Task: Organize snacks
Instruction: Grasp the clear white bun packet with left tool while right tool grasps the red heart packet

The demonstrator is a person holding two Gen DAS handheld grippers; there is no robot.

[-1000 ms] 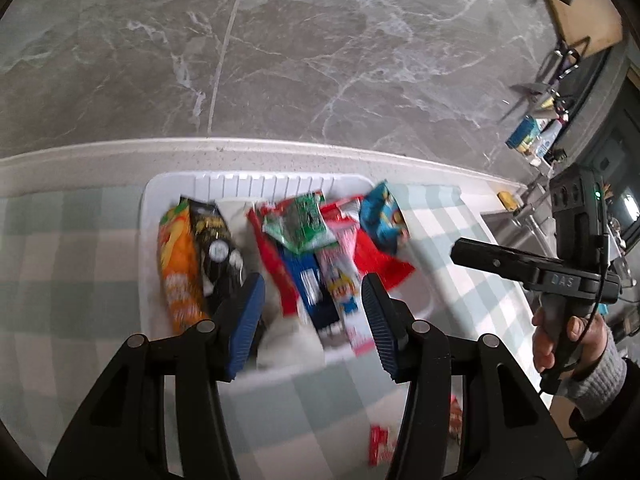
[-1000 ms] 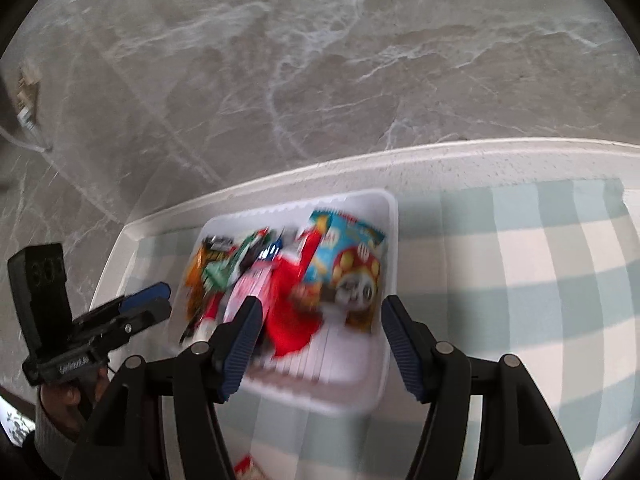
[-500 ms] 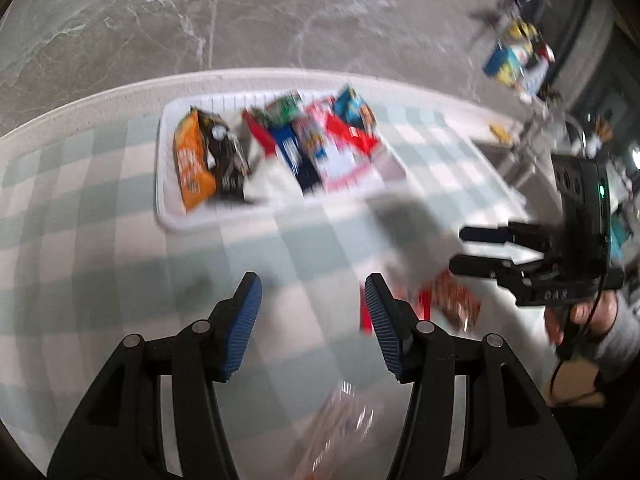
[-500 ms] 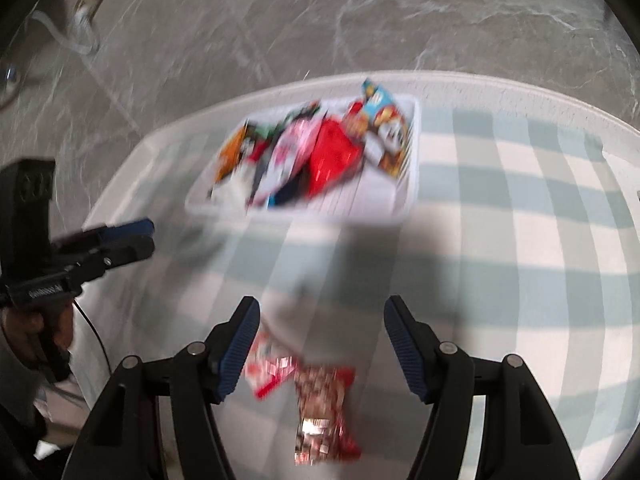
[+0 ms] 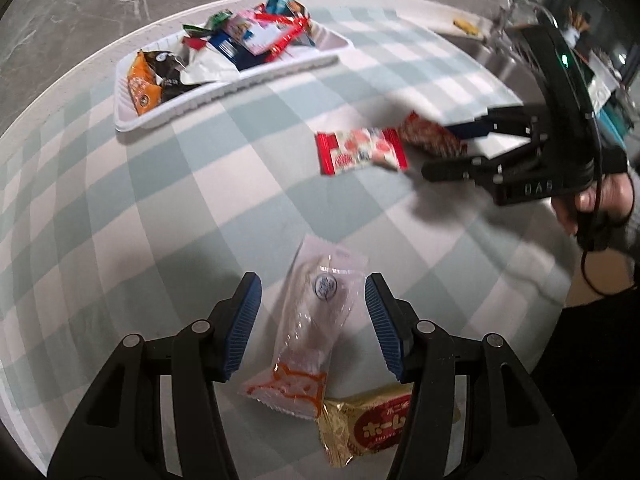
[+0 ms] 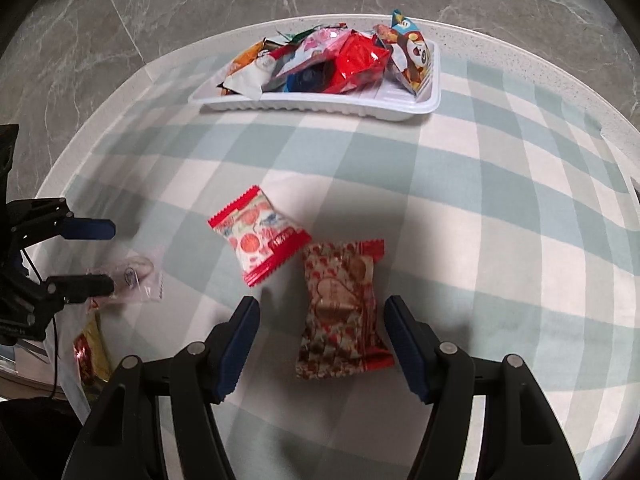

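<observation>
My left gripper (image 5: 313,320) is open and points down at the checked cloth. A clear white packet (image 5: 320,300) lies flat between its blue pads, which do not touch it. A gold packet (image 5: 366,428) lies partly under that packet's near end. My right gripper (image 6: 320,336) is also open, with a brown-and-red heart-print packet (image 6: 340,304) lying between its fingers, untouched. A red-and-white strawberry packet (image 6: 260,240) sits just left of it. The white tray (image 6: 320,105) at the far side holds several snack packets.
The round table (image 6: 520,200) wears a pale green checked cloth, and grey marble floor lies beyond its edge. A person's hand (image 5: 600,204) holds the right gripper's handle at the right. A cluttered counter (image 5: 472,28) stands at the far right.
Both grippers have drawn back from above the tray to the near part of the table and sunk over the loose packets. Each now has a packet between its fingers.
</observation>
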